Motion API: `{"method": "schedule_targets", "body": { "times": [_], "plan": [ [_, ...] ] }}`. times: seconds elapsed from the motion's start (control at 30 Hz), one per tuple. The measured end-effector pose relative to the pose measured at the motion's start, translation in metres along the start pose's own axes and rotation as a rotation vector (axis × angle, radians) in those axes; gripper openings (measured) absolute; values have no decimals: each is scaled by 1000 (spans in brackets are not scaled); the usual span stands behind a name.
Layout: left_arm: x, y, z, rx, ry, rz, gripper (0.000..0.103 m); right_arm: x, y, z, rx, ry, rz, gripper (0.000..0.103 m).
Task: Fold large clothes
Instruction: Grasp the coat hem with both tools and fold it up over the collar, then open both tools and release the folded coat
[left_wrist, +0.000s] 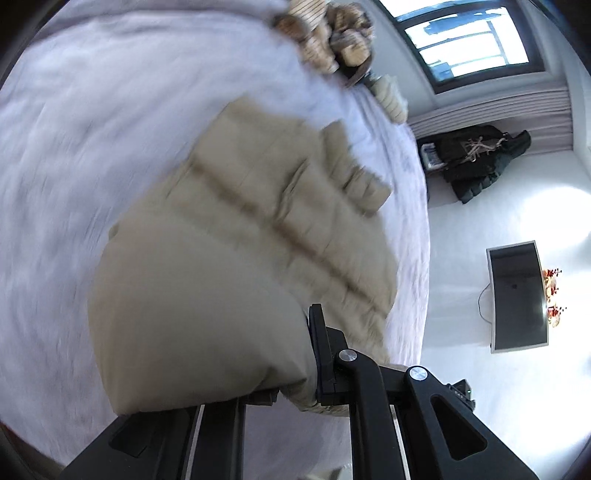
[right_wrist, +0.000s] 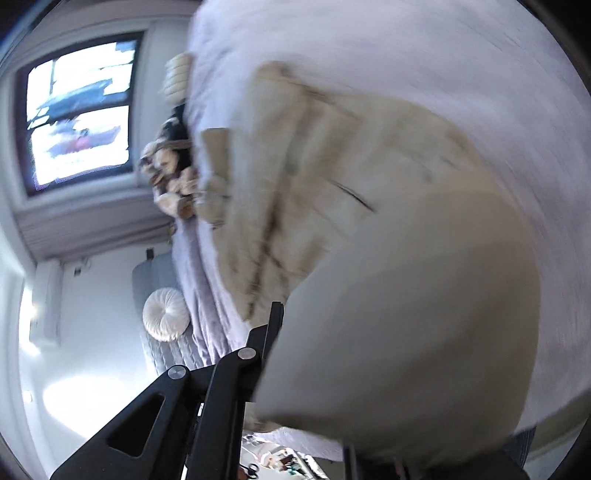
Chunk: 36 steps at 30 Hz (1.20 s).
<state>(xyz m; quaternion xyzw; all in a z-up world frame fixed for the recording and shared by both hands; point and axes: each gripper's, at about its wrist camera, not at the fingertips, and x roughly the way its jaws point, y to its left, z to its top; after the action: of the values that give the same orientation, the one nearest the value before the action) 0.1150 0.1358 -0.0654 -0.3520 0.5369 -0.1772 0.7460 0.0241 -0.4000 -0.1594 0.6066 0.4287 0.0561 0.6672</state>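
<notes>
A beige puffer jacket (left_wrist: 236, 229) lies on a bed with a pale lilac cover (left_wrist: 74, 147). My left gripper (left_wrist: 295, 369) is shut on a fold of the jacket's near edge, and the cloth bulges over its left finger. In the right wrist view the same jacket (right_wrist: 332, 177) stretches away over the bed cover (right_wrist: 480, 74). My right gripper (right_wrist: 314, 369) is shut on another part of the near edge, and the bulging cloth hides its right finger. Both views are blurred by motion.
Stuffed toys (left_wrist: 332, 37) and a cream cushion (left_wrist: 391, 99) sit at the bed's far end. Beside the bed are a window (left_wrist: 469, 40), a dark pile of clothes (left_wrist: 476, 158), a flat screen (left_wrist: 517, 295), a round white cushion (right_wrist: 166, 314) and a grey seat (right_wrist: 155, 280).
</notes>
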Motion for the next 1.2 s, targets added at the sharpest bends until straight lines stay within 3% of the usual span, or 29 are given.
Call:
{"method": "schedule_targets", "body": {
  "times": [0.13,0.3,0.47,0.7,0.77,0.8,0.83,0.9,1.0,1.07,1.2],
  "plan": [
    [4,-32,43,13,-71,3,14,17,53,42,-133,26,-3,10],
    [36,-59,97,64,-112,64,14,54,109,101,-259,53,-36,9],
    [82,-45,141,77,-70,152,14,102,125,147,-265,57,-105,9],
    [142,-26,173,100,41,262,16,155,126,173,-243,39,-207,12],
    [146,-30,177,121,57,311,26,160,129,175,-244,30,-239,13],
    [145,-36,177,160,47,338,39,160,130,175,-246,27,-252,14],
    [142,-40,176,181,41,345,63,160,132,174,-251,26,-262,17],
    [130,-51,173,241,-9,371,82,158,136,174,-267,27,-275,22],
    [116,-58,173,290,-32,378,82,155,143,171,-290,28,-281,35],
    [112,-57,173,314,-45,413,82,150,150,168,-324,13,-275,64],
    [111,-51,172,311,-65,455,82,139,164,159,-383,-1,-267,65]
  ]
}}
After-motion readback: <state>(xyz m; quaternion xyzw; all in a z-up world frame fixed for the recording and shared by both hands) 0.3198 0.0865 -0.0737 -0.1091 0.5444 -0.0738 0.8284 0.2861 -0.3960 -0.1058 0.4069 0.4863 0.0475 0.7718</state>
